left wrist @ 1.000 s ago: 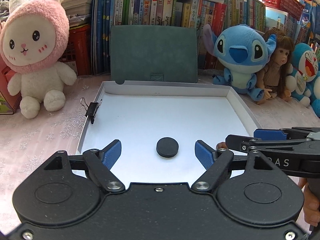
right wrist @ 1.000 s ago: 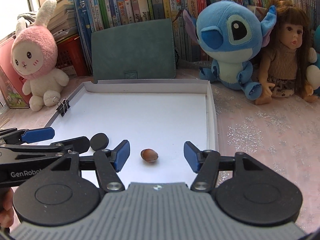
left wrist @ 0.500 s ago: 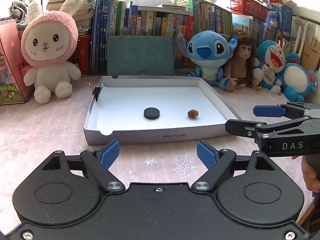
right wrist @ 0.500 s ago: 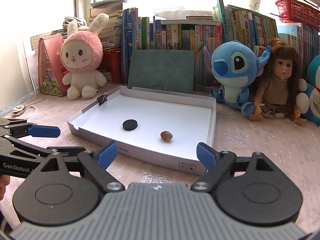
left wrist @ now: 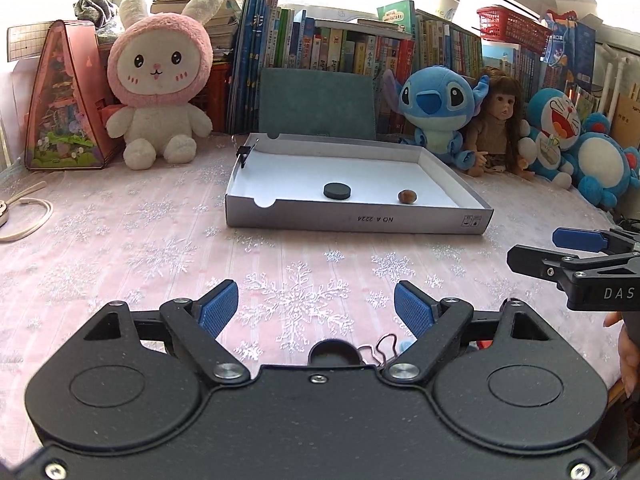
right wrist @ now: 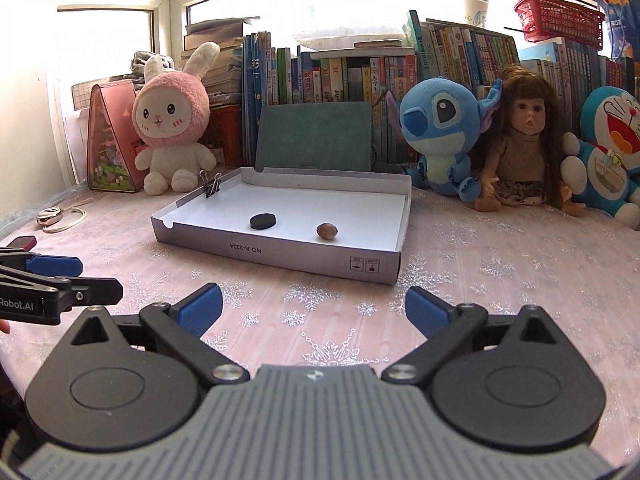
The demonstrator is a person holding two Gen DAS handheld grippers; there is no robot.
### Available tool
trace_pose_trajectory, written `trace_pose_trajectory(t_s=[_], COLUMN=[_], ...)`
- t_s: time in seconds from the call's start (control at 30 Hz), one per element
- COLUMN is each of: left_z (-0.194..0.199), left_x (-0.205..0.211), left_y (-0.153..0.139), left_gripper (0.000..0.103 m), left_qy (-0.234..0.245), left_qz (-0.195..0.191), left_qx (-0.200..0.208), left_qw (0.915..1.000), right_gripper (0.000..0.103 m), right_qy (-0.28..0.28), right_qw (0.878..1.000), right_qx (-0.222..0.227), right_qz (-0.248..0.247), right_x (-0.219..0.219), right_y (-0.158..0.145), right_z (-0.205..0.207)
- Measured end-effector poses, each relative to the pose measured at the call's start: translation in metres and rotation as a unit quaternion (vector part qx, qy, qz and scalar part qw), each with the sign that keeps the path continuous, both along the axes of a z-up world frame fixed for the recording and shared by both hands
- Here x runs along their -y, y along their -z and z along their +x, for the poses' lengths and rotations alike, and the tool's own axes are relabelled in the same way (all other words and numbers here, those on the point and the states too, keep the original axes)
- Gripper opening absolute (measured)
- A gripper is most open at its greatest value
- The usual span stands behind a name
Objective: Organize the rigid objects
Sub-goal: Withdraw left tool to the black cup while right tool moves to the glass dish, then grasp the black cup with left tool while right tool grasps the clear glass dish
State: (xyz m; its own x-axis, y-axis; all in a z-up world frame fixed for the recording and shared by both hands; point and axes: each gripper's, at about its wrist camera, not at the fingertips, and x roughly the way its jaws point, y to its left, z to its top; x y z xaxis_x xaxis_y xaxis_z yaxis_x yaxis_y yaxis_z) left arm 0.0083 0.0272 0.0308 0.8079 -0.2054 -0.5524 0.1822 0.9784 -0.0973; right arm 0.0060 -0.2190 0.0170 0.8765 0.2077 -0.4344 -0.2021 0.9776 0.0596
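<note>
Pink snowflake-patterned cloth covers the table (left wrist: 120, 248), filling the lower half of both views. At mid-frame sits the shallow white cardboard tray (left wrist: 360, 222), its long side running across the picture, printed wall toward the cameras. Inside it, near that front wall, lie a black disc (left wrist: 337, 190) just left of centre and a small brown nut (left wrist: 407, 196) to its right, apart from each other.

Both grippers hover over bare cloth at the bottom of their frames, well short of the tray. The left gripper (left wrist: 316, 306) has its blue pads spread wide with nothing between them; the right gripper (right wrist: 312, 310) is likewise spread and empty. Each points roughly straight up-frame at the tray, held level and low.

At the very bottom centre of the left view, partly hidden under the gripper body, sit a dark round thing and a bent wire, possibly a paper clip (left wrist: 382, 346); the view is too cramped to be sure. If more sorting remains, that clutter lies nearest the left gripper, almost directly beneath it.
</note>
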Motion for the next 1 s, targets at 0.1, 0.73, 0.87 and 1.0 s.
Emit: trace_pose_trajectory(t_s=[0.1,0.73,0.87,1.0], left_z=[-0.007,-0.036,-0.03,-0.027], left_x=[-0.004,-0.001,0.01,0.018], left_y=[0.006,0.024,0.029,0.032], left_gripper=[0.084,0.052,0.048,0.046], left_qy=[-0.003,0.001,0.007,0.008], left_qz=[0.012,0.05,0.052,0.066], left_qx=[-0.01,-0.025,-0.022,-0.01], left_qw=[0.9999,0.9984,0.9984,0.9977], right_gripper=[0.103,0.075,0.066,0.057], right_qy=[0.015,-0.005,0.002,0.01], right_qw=[1.0,1.0,1.0,1.0], right_qx=[0.006,0.0,-0.001,0.002], right_qz=[-0.007,-0.03,-0.028,-0.03], right_x=[-0.001,-0.017,-0.016,-0.015], right_y=[0.007,0.026,0.027,0.027], right_z=[-0.009,-0.034,-0.036,-0.036])
